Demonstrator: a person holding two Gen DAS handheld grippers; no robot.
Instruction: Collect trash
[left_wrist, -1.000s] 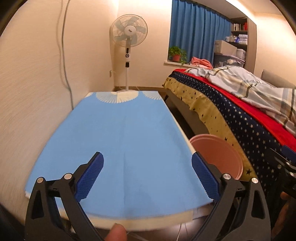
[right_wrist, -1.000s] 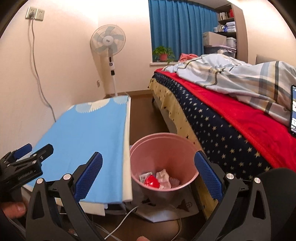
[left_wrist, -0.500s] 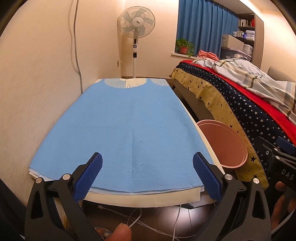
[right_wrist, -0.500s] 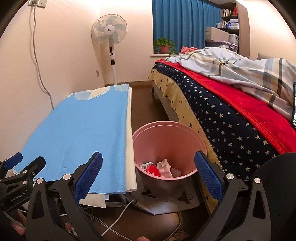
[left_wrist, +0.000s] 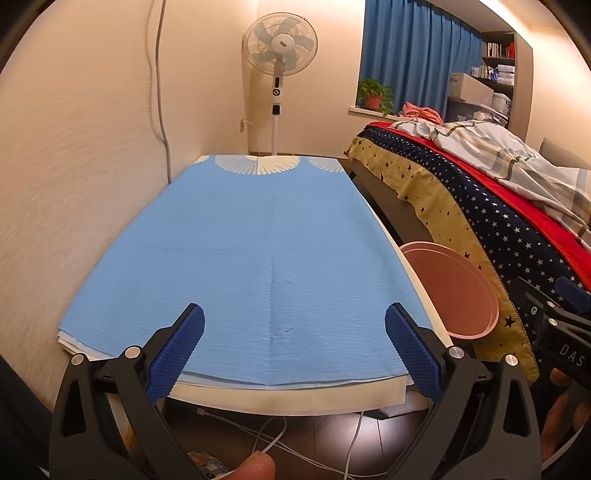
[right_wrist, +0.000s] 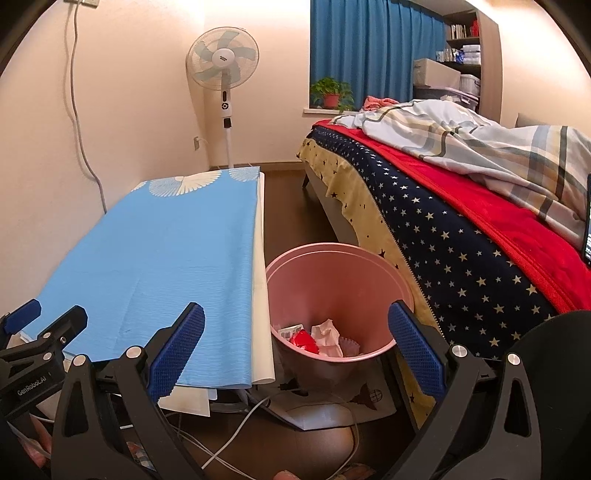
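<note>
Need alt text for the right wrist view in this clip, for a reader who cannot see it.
Right gripper open and empty, above a pink bin holding red and white wrappers on the floor. The bin stands between a table with a blue cloth on the left and a bed on the right; a fan stands by the far wall.

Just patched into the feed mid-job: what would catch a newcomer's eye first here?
The long blue cloth covering the low table by the left wall fills the left wrist view. Between it and the star-print bed stands the pink bin with crumpled trash inside. Both grippers, left and right, are open and empty.
</note>
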